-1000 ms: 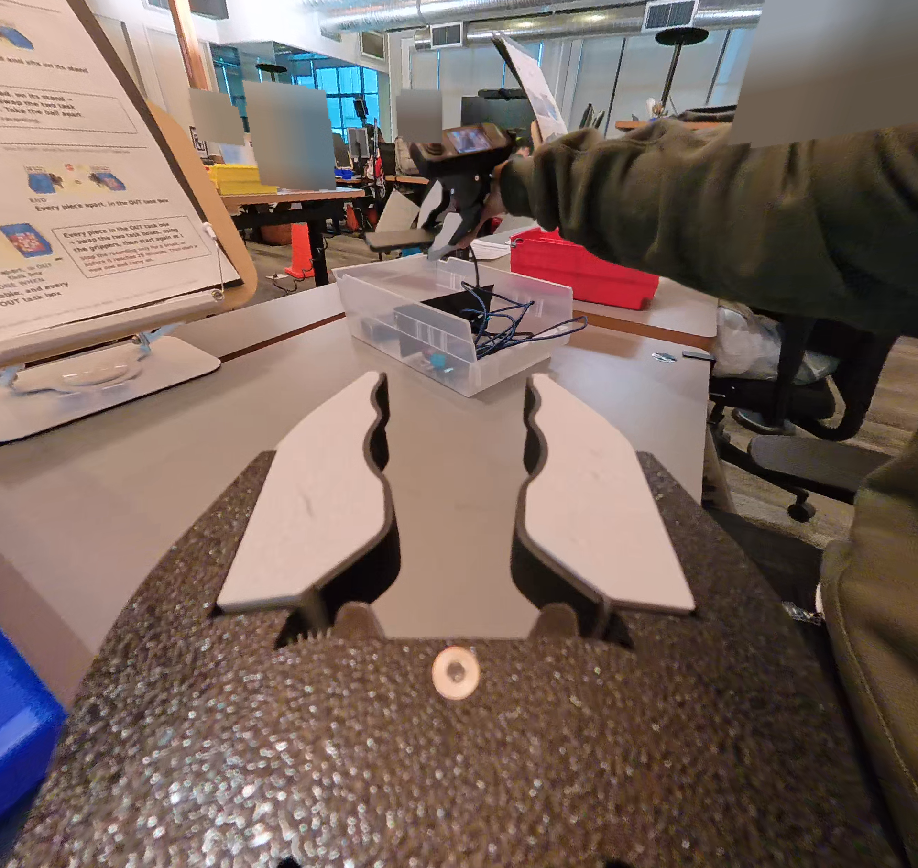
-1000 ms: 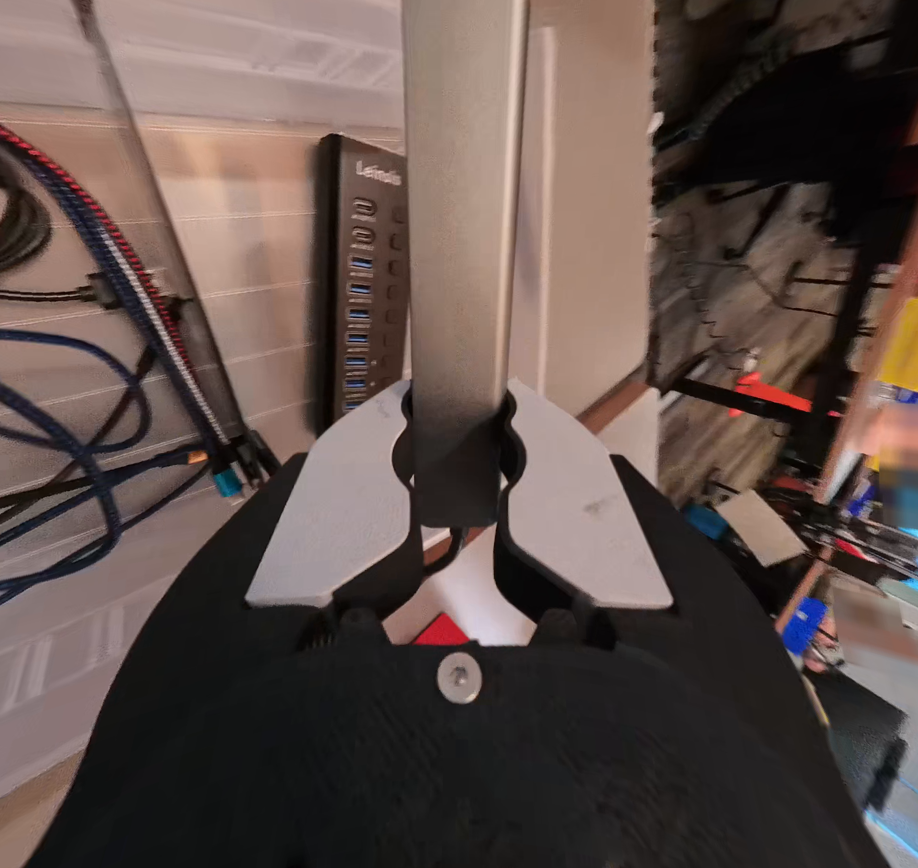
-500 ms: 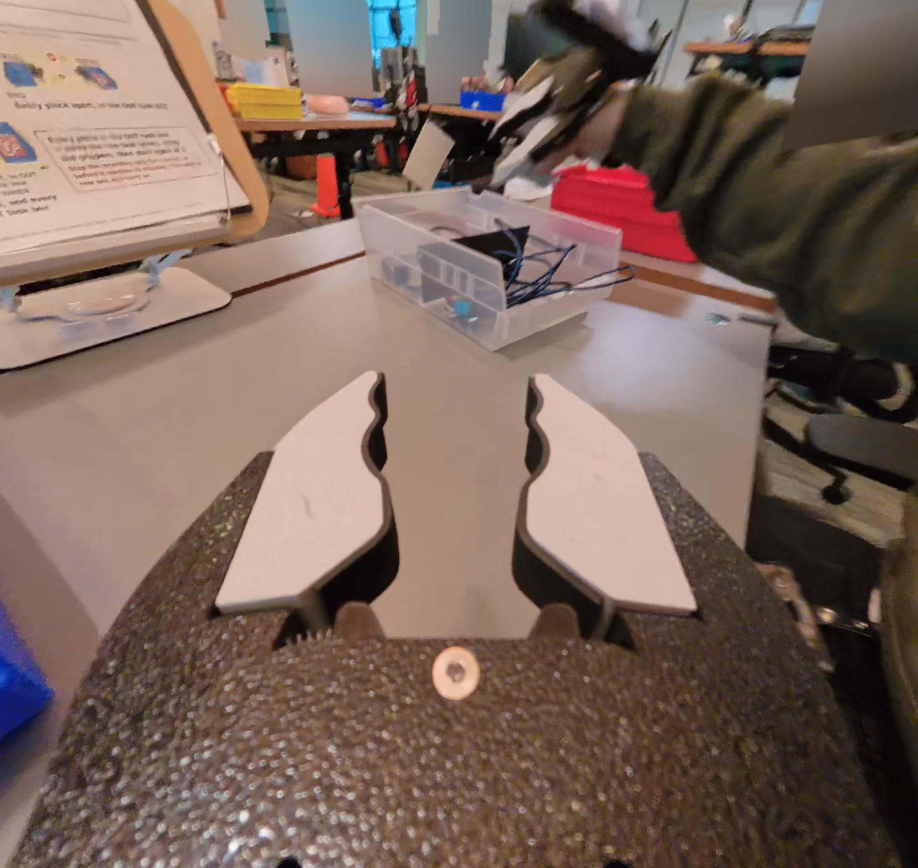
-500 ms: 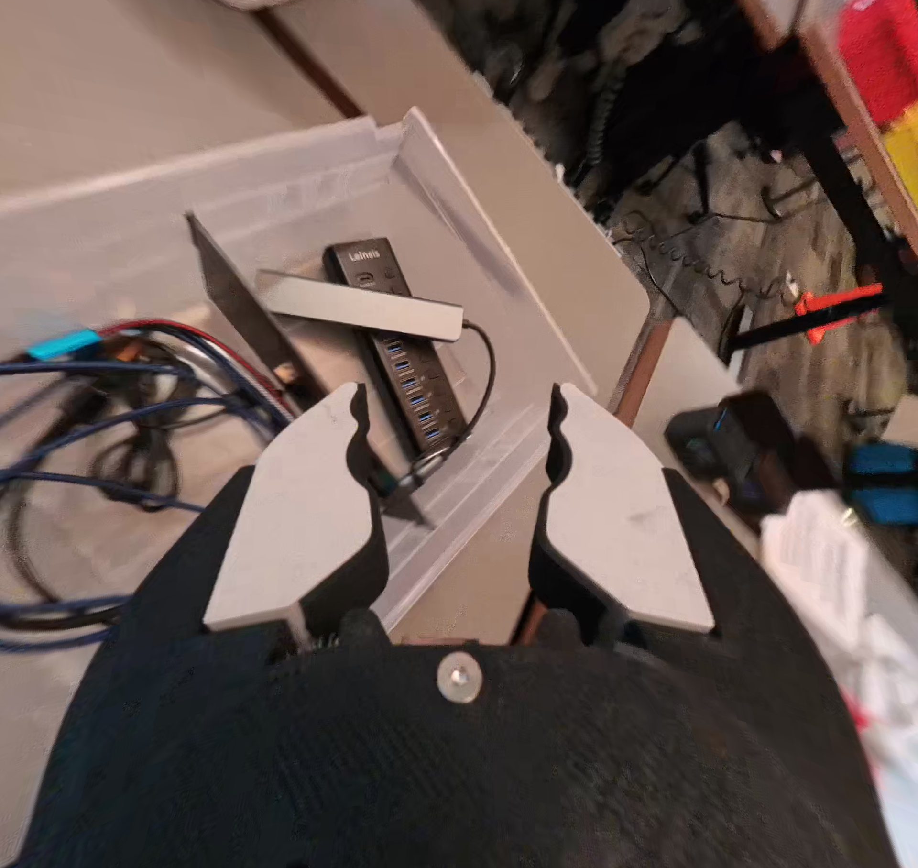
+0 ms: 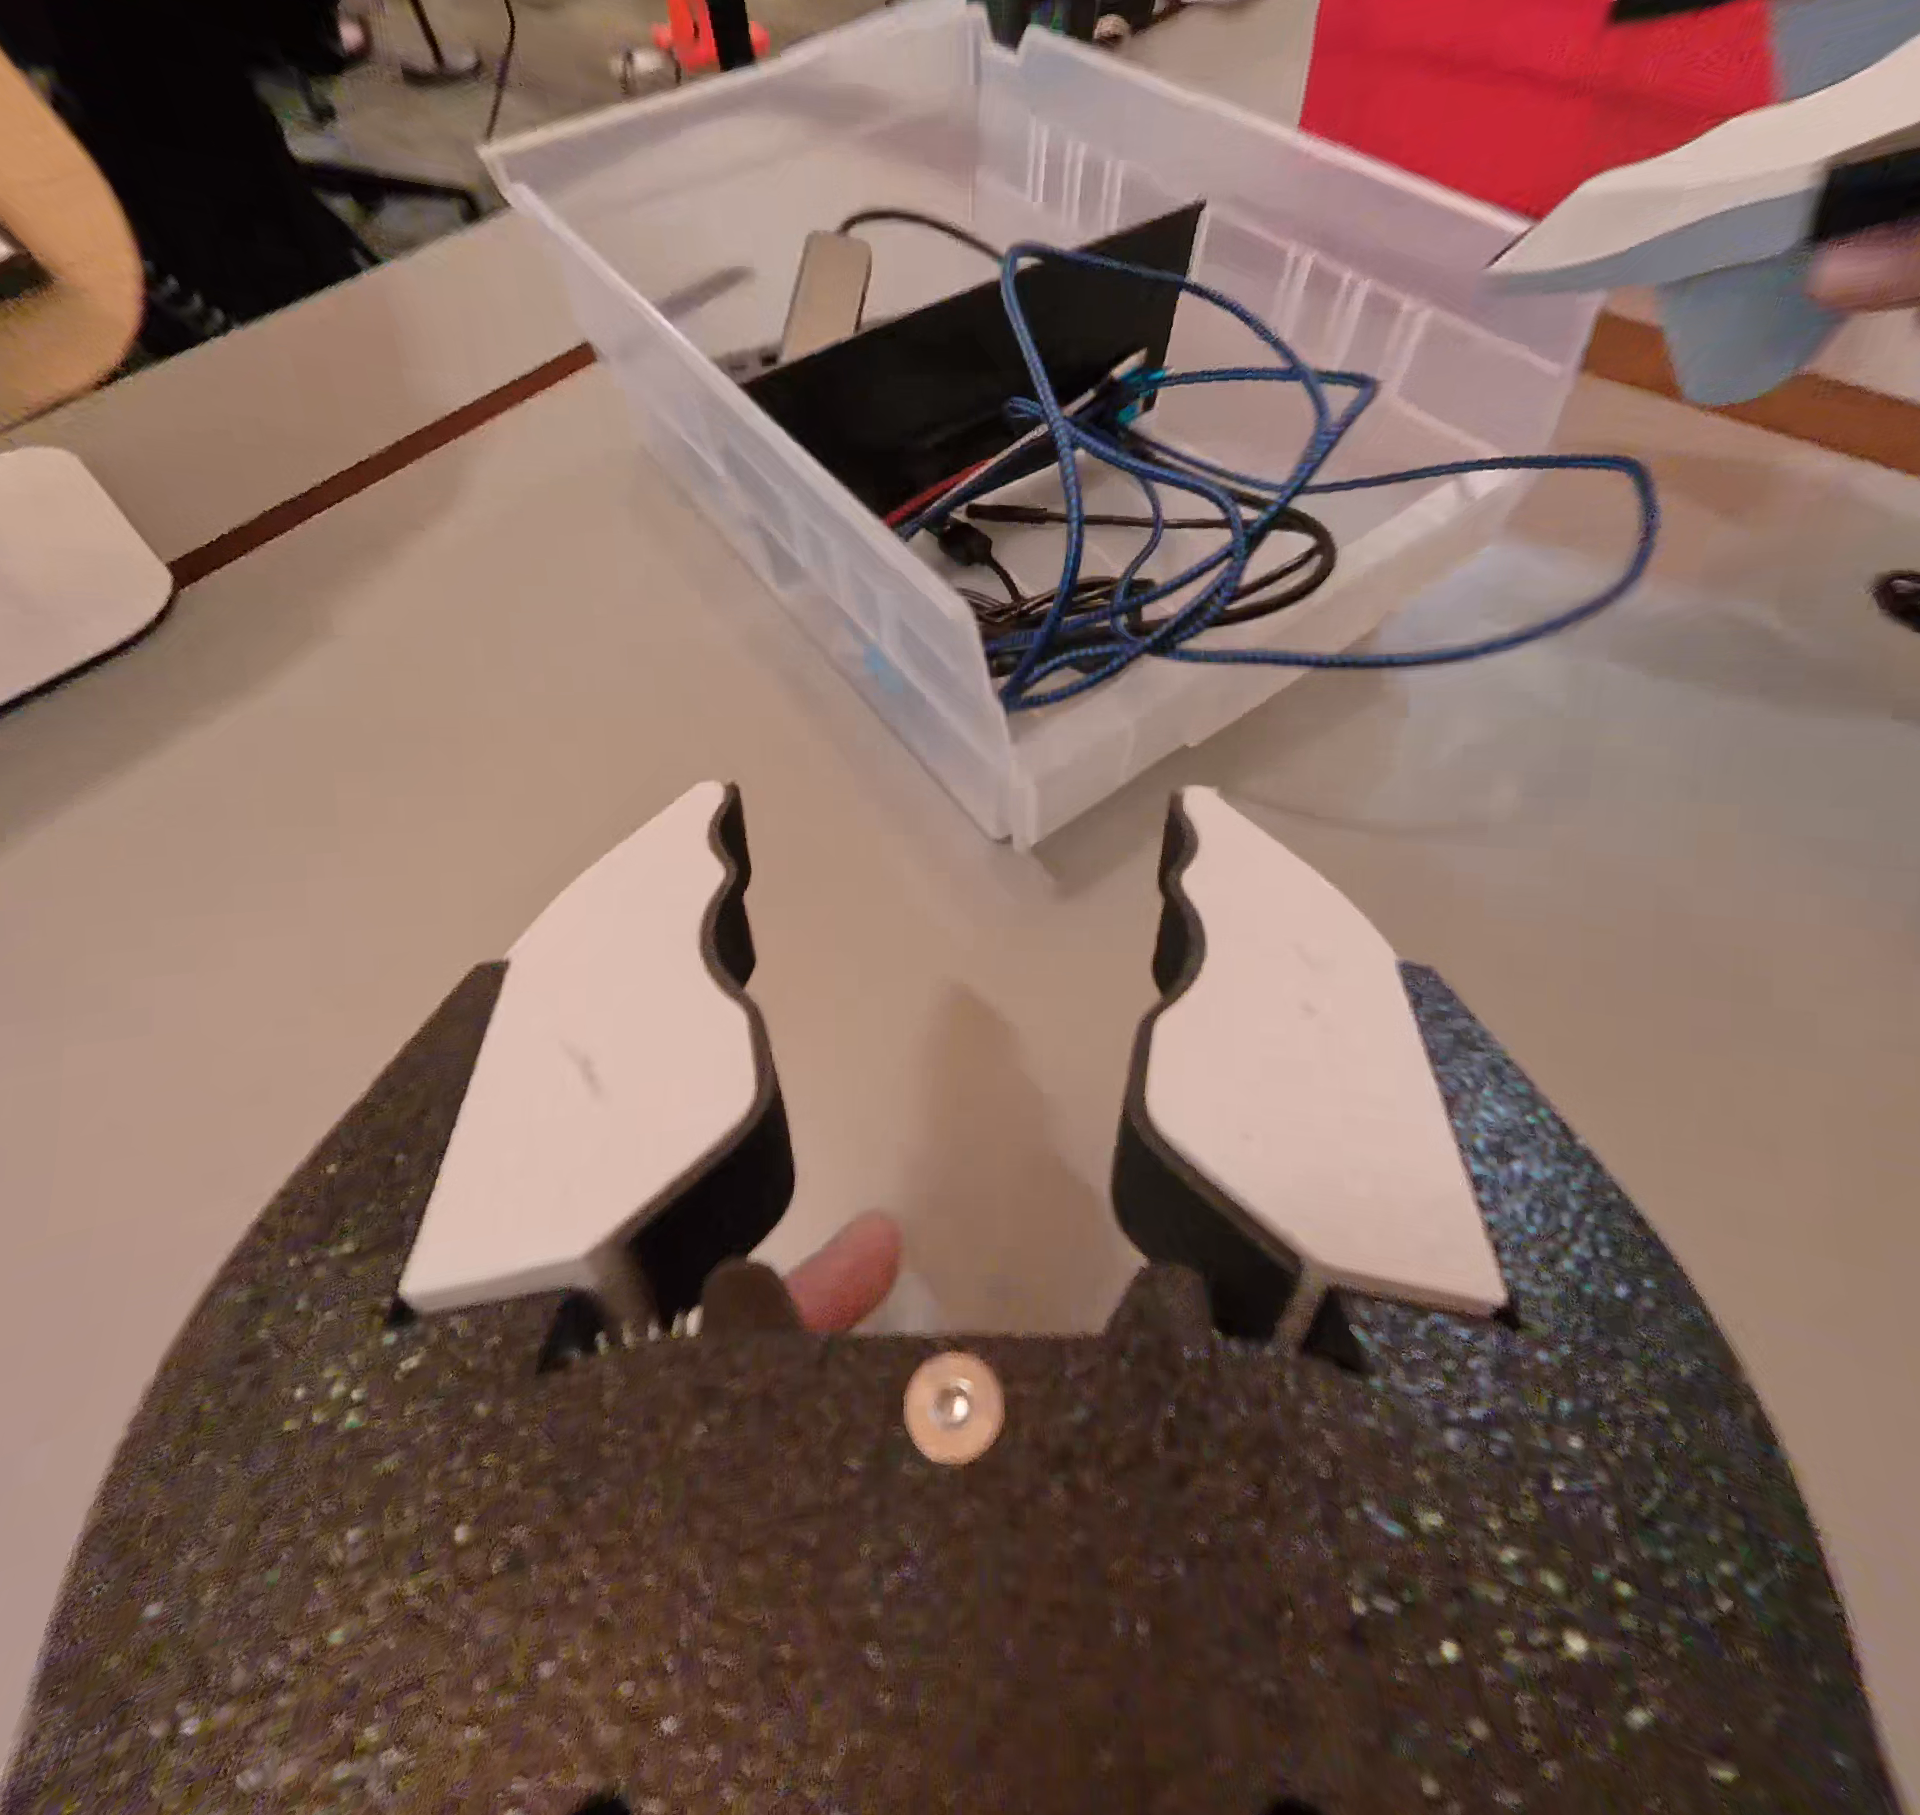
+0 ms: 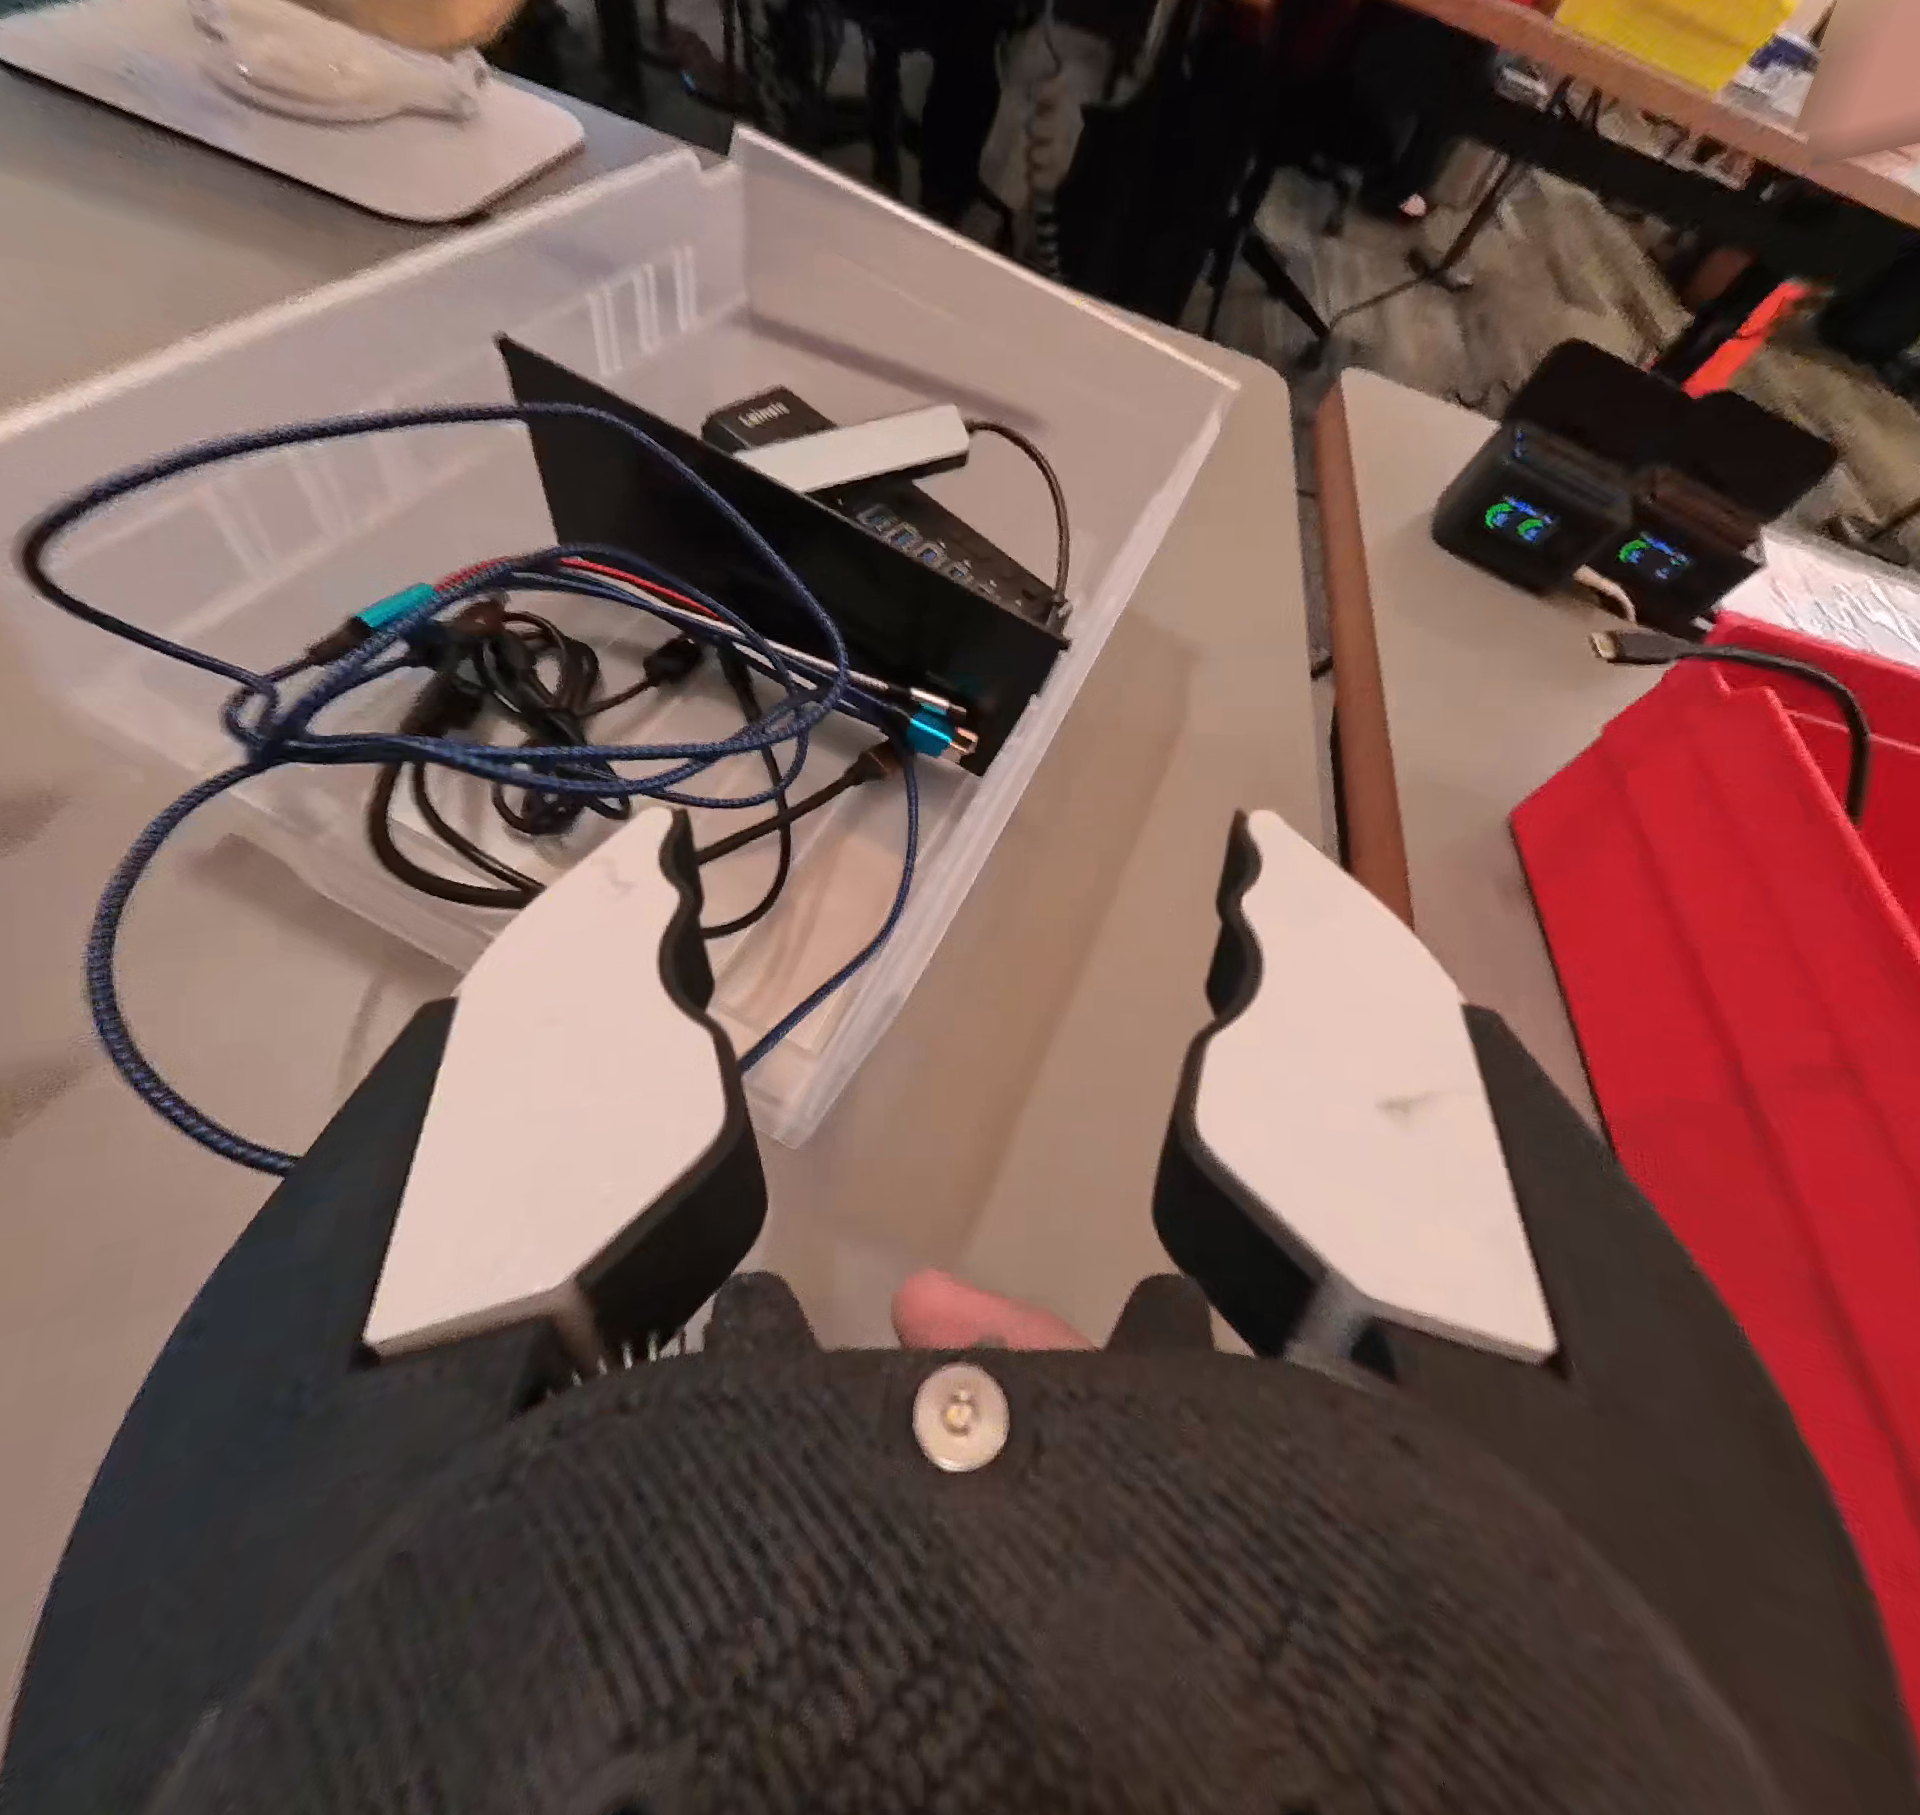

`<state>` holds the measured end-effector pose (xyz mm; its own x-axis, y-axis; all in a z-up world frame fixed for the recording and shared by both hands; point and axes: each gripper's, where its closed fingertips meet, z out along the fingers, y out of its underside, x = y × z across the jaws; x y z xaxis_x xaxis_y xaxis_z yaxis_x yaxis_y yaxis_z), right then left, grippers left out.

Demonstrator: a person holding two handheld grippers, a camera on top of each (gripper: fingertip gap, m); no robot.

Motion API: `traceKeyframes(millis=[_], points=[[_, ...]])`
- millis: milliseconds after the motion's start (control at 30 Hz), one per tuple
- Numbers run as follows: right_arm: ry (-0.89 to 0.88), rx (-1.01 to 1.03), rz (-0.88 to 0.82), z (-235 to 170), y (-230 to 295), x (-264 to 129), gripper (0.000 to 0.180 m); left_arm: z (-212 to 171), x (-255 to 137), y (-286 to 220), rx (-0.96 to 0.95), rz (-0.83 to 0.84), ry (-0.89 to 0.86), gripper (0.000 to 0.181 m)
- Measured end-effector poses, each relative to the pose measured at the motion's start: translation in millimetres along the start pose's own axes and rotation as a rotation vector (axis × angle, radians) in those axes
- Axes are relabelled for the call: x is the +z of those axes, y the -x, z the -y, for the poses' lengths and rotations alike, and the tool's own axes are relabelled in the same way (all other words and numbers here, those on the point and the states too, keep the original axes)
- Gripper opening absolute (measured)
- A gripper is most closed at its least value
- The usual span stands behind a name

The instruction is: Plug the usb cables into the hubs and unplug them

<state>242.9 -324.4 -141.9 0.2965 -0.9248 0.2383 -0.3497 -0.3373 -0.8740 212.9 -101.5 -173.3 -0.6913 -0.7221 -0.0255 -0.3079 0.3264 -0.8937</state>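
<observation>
In my left wrist view, my left gripper (image 5: 951, 892) fills the bottom of the frame with its two white fingers (image 5: 613, 1059) spread apart and nothing between them, only bare grey table (image 5: 312, 778). Above it, in the upper middle, sits the clear plastic bin (image 5: 831, 560). A black divider (image 5: 956, 363) stands across it; the tangle of blue and black usb cables (image 5: 1132, 539) lies in the nearer compartment, one blue loop spilling over the rim to the right. A silver hub (image 5: 826, 295) pokes up behind the divider. My right gripper (image 5: 1704, 196) shows blurred in the upper right corner, before a red bin (image 5: 1507, 51).

In my right wrist view, my right gripper (image 6: 956, 892) is at the bottom, fingers wide apart and empty. The bin (image 6: 1091, 674) is in the upper left; the cables (image 6: 540, 695) lie left of the divider (image 6: 727, 539), and beyond it the silver hub (image 6: 862, 446) rests across a black hub (image 6: 935, 560). The red bin (image 6: 1745, 934) is at the right edge.
</observation>
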Motion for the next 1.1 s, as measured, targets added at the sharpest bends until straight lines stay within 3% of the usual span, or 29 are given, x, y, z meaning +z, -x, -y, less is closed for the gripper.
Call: traceKeyframes(millis=[267,367,533,700,867,1000,1100], points=[[-0.104,0.019,0.075,23,9,-16,0.090,-3,69,17,0.045,0.167,0.215,0.041],[-0.129,0.012,0.103,29,15,-19,0.088,1,76,26,0.105,0.242,0.214,0.016],[-0.164,-0.002,0.108,38,16,-25,0.087,-4,66,39,0.035,0.244,0.173,0.012],[-0.202,0.019,0.105,44,12,-33,0.086,-33,11,56,0.037,0.229,0.208,0.011],[-0.217,0.029,0.153,52,29,-30,0.090,-79,-80,68,0.095,0.185,0.272,0.013],[-0.210,-0.041,0.267,61,85,-19,0.085,-126,-170,83,0.053,0.180,0.329,0.012],[-0.209,-0.082,0.433,70,160,-11,0.087,-162,-242,92,-0.031,0.189,0.357,0.009]])
